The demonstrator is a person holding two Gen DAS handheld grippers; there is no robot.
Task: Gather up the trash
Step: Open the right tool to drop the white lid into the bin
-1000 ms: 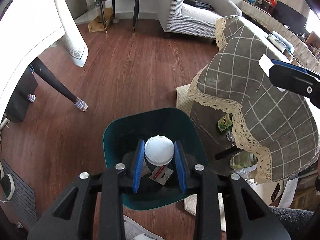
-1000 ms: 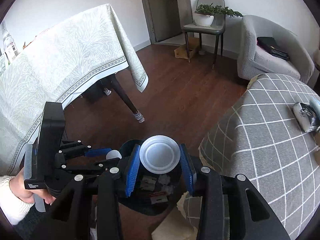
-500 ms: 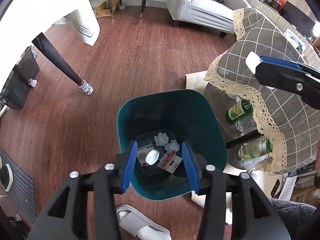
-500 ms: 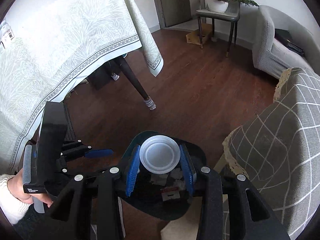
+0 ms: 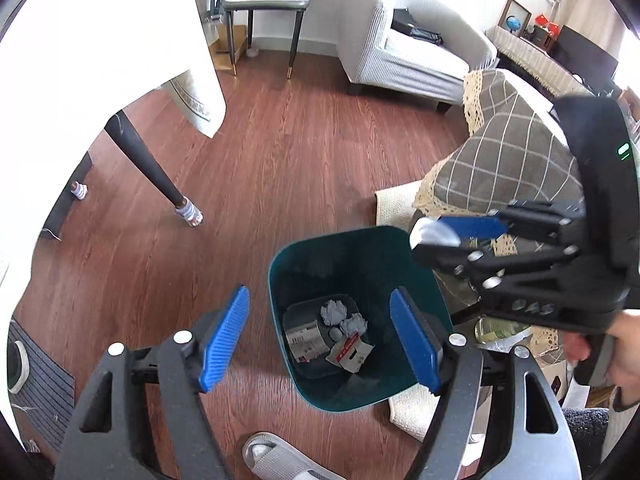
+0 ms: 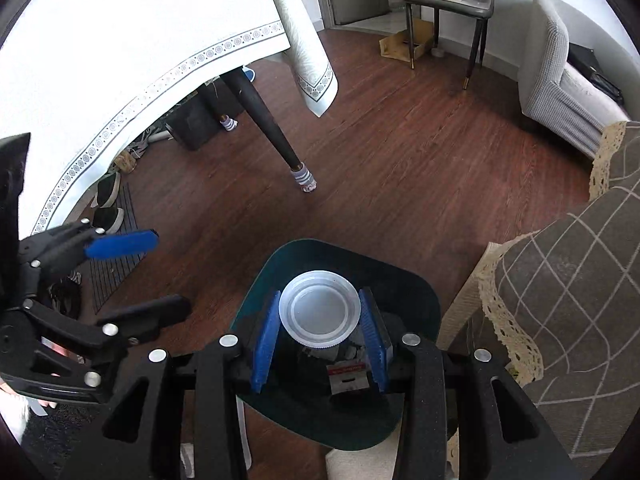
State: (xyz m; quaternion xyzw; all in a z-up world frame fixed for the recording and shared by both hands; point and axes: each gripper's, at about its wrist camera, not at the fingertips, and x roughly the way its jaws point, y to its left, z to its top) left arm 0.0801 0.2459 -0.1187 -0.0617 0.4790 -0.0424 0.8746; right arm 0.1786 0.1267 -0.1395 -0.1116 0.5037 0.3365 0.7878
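A teal bin (image 5: 340, 235) stands on the wood floor, with crumpled paper (image 5: 334, 312) and flat cartons (image 5: 348, 354) at its bottom. My left gripper (image 5: 320, 342) hangs above the bin's near left side. Its jaws are opening and nothing is between the blue pads (image 5: 224, 340). My right gripper (image 6: 320, 296) is shut on a round white plastic lid (image 6: 318, 320) directly over the bin (image 6: 312, 245). In the left wrist view the right gripper (image 5: 438, 242) and its lid (image 5: 430, 232) hover at the bin's far right rim. The left gripper (image 6: 152, 276) shows at the left of the right wrist view.
A table under a white cloth (image 6: 140, 40) stands to the left, its dark leg (image 5: 160, 176) ending in a striped sock. A table draped in grey checked cloth (image 5: 500, 160) crowds the bin's right side, with a bottle (image 5: 496, 328) beneath. A grey slipper (image 5: 280, 460) lies near the bin.
My left gripper let go of the white-capped thing, which dropped into the bin, and its jaws have spread wide. My right gripper came down over the bin with the lid.
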